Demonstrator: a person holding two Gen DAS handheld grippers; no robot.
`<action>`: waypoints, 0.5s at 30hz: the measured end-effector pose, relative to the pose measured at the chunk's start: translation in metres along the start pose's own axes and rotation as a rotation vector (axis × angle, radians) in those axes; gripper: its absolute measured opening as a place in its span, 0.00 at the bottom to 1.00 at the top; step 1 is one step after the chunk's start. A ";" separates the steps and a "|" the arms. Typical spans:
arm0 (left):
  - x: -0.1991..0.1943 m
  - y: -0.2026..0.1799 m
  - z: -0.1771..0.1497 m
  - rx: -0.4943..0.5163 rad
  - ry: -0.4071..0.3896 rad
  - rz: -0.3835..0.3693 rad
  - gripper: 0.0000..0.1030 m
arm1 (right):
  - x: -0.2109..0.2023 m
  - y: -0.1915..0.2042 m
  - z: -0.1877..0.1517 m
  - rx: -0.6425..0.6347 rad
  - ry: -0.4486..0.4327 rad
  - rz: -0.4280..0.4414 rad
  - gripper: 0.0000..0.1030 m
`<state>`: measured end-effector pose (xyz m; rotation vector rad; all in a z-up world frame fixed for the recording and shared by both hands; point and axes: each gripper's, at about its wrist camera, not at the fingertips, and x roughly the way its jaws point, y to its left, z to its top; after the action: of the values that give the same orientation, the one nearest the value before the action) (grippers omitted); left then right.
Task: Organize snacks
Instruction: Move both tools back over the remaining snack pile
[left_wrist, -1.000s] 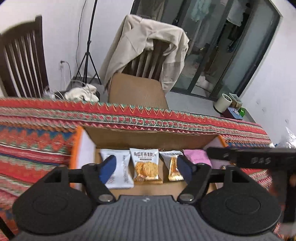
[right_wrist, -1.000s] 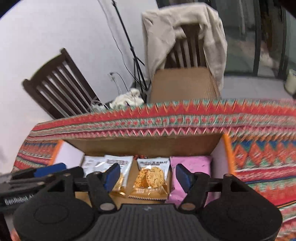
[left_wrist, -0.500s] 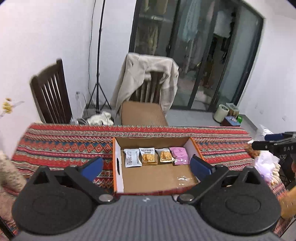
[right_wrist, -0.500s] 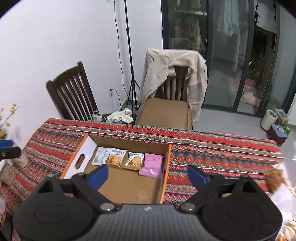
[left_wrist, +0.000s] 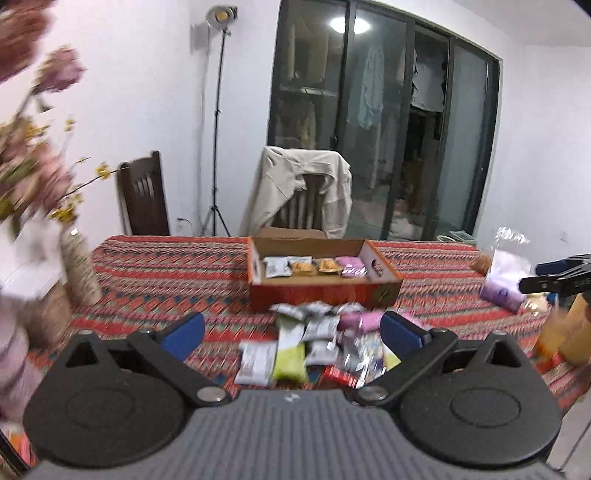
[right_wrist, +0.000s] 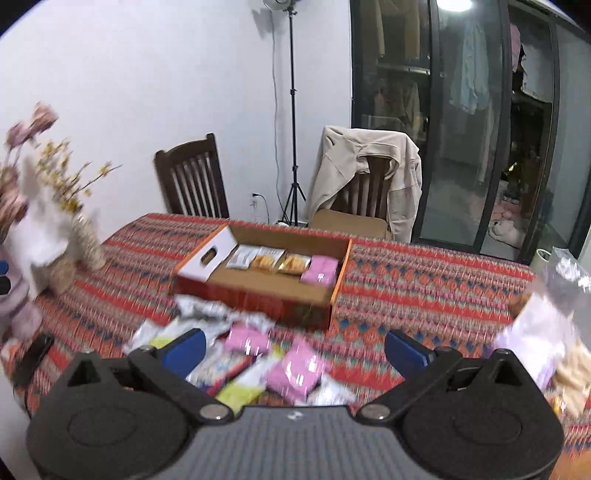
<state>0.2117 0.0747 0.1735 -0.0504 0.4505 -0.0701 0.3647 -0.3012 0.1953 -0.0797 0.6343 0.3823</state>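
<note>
Right gripper (right_wrist: 293, 350) gapes empty above loose snack packets (right_wrist: 258, 354) before the box (right_wrist: 258, 291).

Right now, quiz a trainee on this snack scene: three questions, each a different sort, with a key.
1. True or false: the cardboard box holds four packets in a row.
2. The pink packet in the box lies at which end of the row, seen from the right wrist? A) left B) right C) middle
3. Fill in: the left gripper and right gripper are both ____.

Key: 1 true; 2 B; 3 open
</note>
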 end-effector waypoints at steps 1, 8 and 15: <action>-0.007 -0.001 -0.017 -0.011 -0.010 0.012 1.00 | -0.006 0.003 -0.018 -0.001 -0.013 0.006 1.00; -0.043 -0.007 -0.110 -0.066 -0.067 0.002 1.00 | -0.037 0.029 -0.134 0.015 -0.088 0.043 1.00; -0.029 -0.016 -0.150 -0.036 0.007 0.031 1.00 | -0.023 0.045 -0.221 0.071 -0.132 -0.053 1.00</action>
<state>0.1196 0.0562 0.0517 -0.0787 0.4592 -0.0314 0.2065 -0.3081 0.0330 -0.0038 0.5135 0.3106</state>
